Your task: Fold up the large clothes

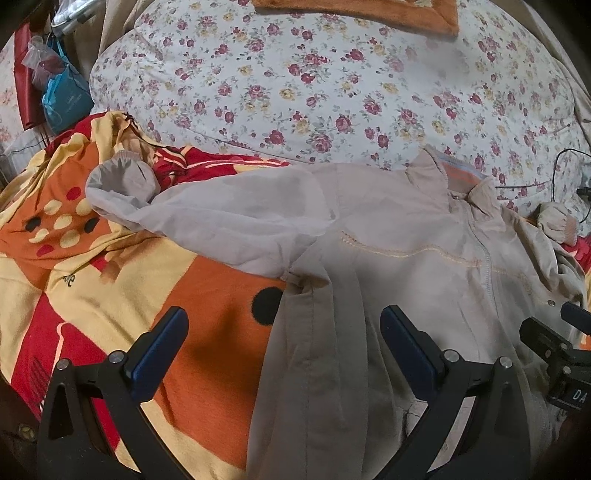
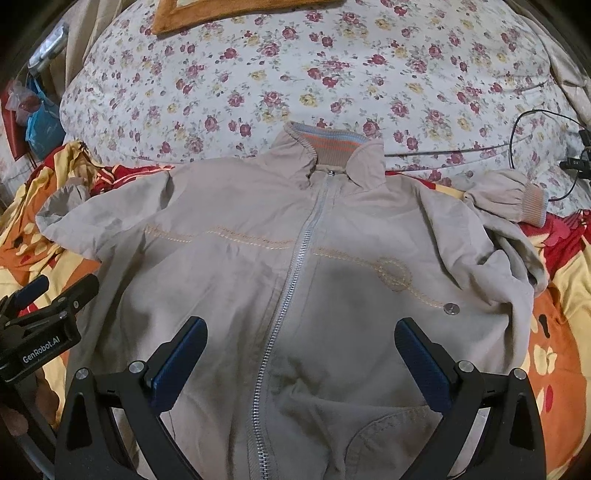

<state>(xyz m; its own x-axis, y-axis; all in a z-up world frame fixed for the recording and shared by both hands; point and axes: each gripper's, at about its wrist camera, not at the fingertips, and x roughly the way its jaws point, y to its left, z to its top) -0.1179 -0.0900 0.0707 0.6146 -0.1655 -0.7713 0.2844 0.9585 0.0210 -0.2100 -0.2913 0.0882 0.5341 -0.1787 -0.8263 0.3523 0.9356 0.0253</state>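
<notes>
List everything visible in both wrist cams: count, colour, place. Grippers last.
jacket: 1, beige, zipped, spread front-up on the blanket, sleeves out to both sides
blanket: 1, orange, yellow and red, under the jacket
floral quilt: 1, white with red and yellow roses, beyond the collar
brown cloth: 1, orange-brown, on the quilt's far edge
bags: several, blue and red, far left
cable: 1, black, far right on the quilt
left gripper: 1, black with blue pads, open over the jacket's left edge
right gripper: 1, same colours, open over the zip

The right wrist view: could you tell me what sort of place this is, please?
Most likely a bedroom: a beige jacket lies spread on a bed's patterned blanket, with a floral quilt behind.
</notes>
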